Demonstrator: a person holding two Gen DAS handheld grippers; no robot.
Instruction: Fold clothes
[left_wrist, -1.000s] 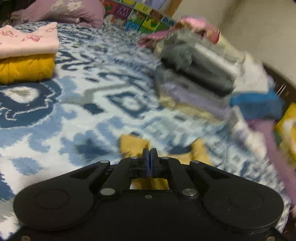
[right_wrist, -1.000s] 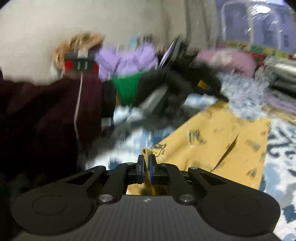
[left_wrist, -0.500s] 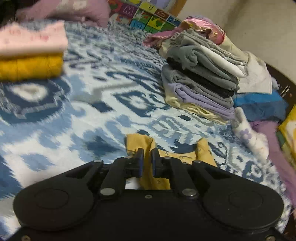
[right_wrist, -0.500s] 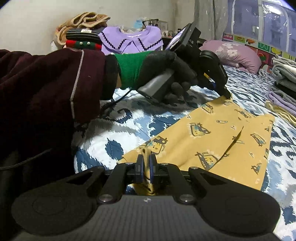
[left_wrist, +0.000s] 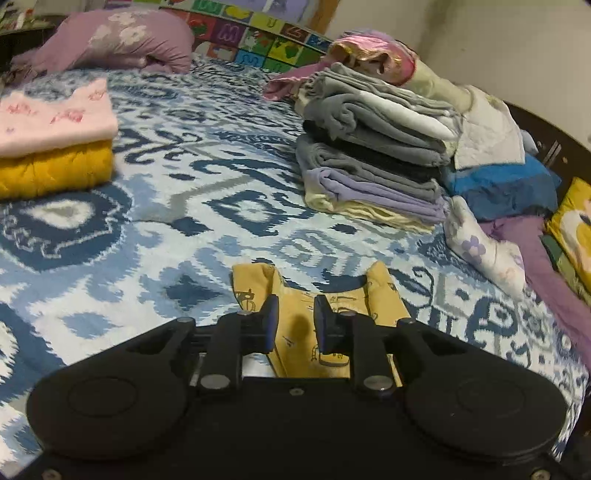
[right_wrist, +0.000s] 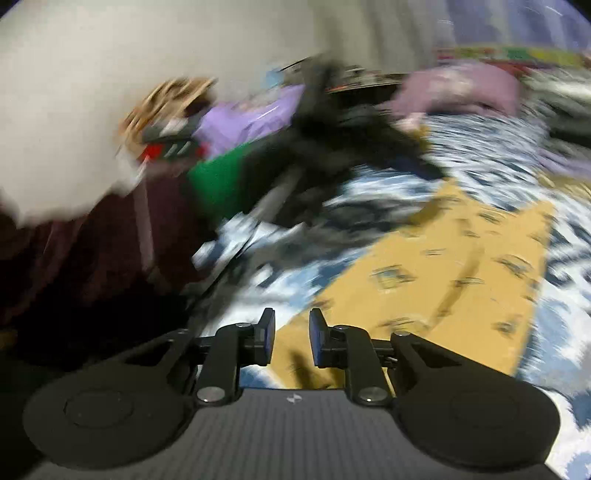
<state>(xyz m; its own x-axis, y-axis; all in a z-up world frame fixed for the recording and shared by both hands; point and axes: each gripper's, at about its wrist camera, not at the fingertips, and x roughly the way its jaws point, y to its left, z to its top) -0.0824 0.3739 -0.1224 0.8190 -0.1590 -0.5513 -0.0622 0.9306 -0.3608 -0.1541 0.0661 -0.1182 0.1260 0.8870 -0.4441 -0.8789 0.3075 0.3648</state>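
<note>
While the left gripper (left_wrist: 294, 319) sits low at the bottom centre of its view, its two fingers stand apart with a narrow gap and nothing pinched between them. Right under that gap lies the yellow printed garment (left_wrist: 321, 314), flat on the blue-and-white patterned bedspread (left_wrist: 207, 206), its two upper corners poking out past the fingertips.

Upper right of this view, a stack of folded grey and lilac clothes (left_wrist: 373, 158) is piled neatly, with a pink shiny bundle (left_wrist: 373, 55) behind its top. Upper left, a folded pink garment (left_wrist: 55, 118) rests on top of a folded mustard one (left_wrist: 55, 173). A purple floral pillow (left_wrist: 118, 44) lies along the top edge.

Over to the right wrist view, heavily blurred. The right gripper (right_wrist: 291, 334) is also parted a little, gripping nothing, its fingers just above the near corner of the yellow garment, which spreads up toward the right of the frame across the bedspread. In the centre, a smeared dark shape reads as the person's black-gloved hand (right_wrist: 332, 155) on the other tool, with a green cuff (right_wrist: 218, 181) and a maroon sleeve (right_wrist: 92, 251) running to the left edge.
</note>
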